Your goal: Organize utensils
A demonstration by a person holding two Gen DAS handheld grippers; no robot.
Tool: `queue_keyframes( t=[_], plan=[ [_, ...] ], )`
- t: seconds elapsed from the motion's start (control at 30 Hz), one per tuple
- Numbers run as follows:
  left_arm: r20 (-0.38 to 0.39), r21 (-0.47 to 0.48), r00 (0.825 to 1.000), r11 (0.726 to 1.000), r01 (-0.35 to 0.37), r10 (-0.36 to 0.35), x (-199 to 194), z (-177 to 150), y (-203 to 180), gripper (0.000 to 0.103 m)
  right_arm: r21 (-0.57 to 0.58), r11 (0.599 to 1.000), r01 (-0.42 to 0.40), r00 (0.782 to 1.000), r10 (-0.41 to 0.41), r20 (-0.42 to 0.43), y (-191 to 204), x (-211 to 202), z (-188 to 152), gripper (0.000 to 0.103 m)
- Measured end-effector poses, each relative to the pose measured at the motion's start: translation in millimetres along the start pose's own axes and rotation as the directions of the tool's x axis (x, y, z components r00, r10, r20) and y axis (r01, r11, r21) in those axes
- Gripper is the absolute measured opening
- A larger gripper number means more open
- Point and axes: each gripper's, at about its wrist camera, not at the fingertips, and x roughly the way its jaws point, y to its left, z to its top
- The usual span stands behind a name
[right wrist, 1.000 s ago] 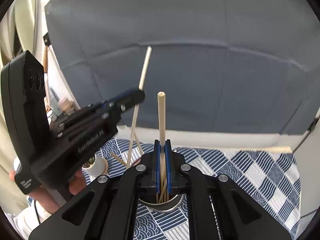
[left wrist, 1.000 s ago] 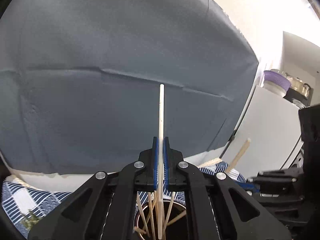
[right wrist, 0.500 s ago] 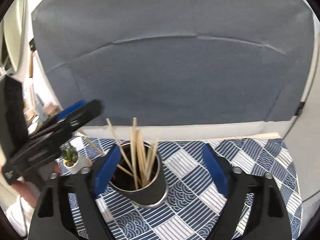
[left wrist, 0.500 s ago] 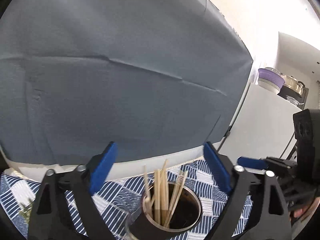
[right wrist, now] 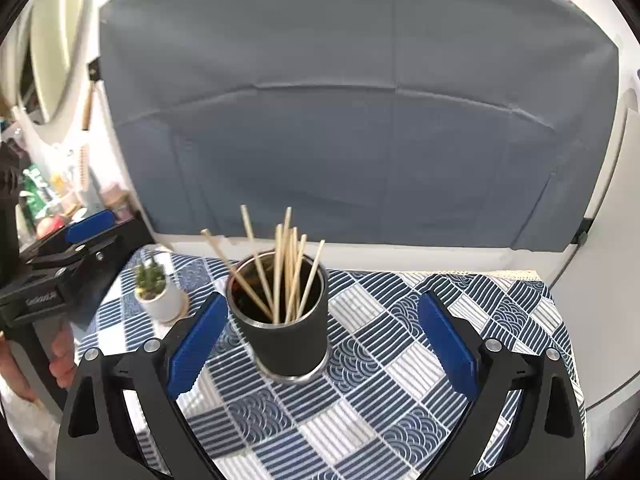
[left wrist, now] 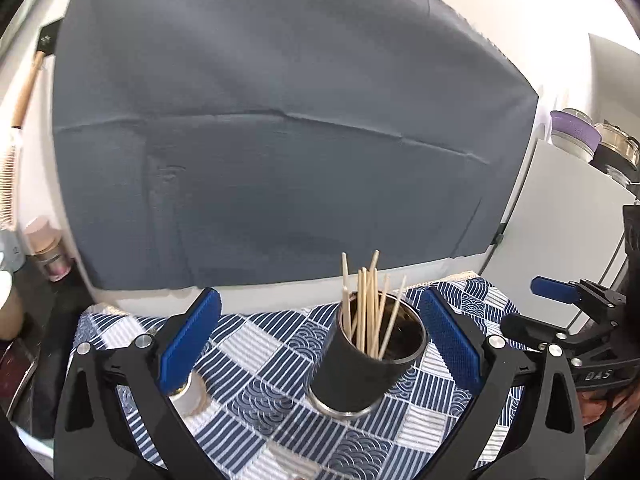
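Note:
A black cup with a steel rim [left wrist: 360, 376] [right wrist: 288, 340] stands on the blue-and-white checked tablecloth [right wrist: 360, 380]. Several pale wooden chopsticks [left wrist: 368, 300] [right wrist: 286, 264] stand loosely in it. My left gripper [left wrist: 319, 304] is open, with the cup just ahead of its fingers, closer to the right one. My right gripper [right wrist: 322, 300] has its jaws opening; the cup stands ahead, close to its left blue pad, and neither pad touches it. Each gripper also shows at the edge of the other's view: the right gripper [left wrist: 536, 308] and the left gripper [right wrist: 86, 236].
A small cactus in a white pot [right wrist: 158, 294] stands left of the cup. A grey cloth [left wrist: 280, 160] hangs behind the table. A white cabinet [left wrist: 560, 220] stands to the right, and bottles and jars [right wrist: 60, 200] crowd the left. A person's hand [right wrist: 60, 356] holds the left gripper.
Each gripper was shut on an upright chopstick over the cup. Both have opened wide and drawn back; the chopsticks now stand in the cup.

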Motion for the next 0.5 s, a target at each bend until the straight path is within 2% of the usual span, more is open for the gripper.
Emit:
queue_keyframes(
  t=[0.13, 0.27, 0.37, 0.5],
  plan=[
    [-0.027, 0.022, 0.997, 0.997, -0.070, 0.071, -26.4, -3.6, -20.4, 0.097, 0.010, 1.000, -0.027, 1.000, 0.027, 0.005, -9.0, -32.5, -13.0, 0.094],
    [-0.063, 0.000, 0.989, 0.991, -0.137, 0.137, -50.6, -7.3, -42.1, 0.097, 0.011, 0.999, -0.032, 0.999, 0.032, -0.040, -15.4, -61.5, -29.8, 0.095],
    [-0.082, 0.003, 0.986, 0.990, -0.144, 0.143, -63.1, -10.6, -58.0, 0.097, -0.023, 0.999, -0.039, 0.999, 0.040, 0.006, -14.2, -90.2, -44.4, 0.095],
    [-0.077, 0.004, 0.987, 0.990, -0.140, 0.140, -88.4, -21.7, -79.7, 0.097, -0.053, 0.995, -0.085, 0.996, 0.086, 0.017, -9.8, -121.5, -61.7, 0.095]
  ],
)
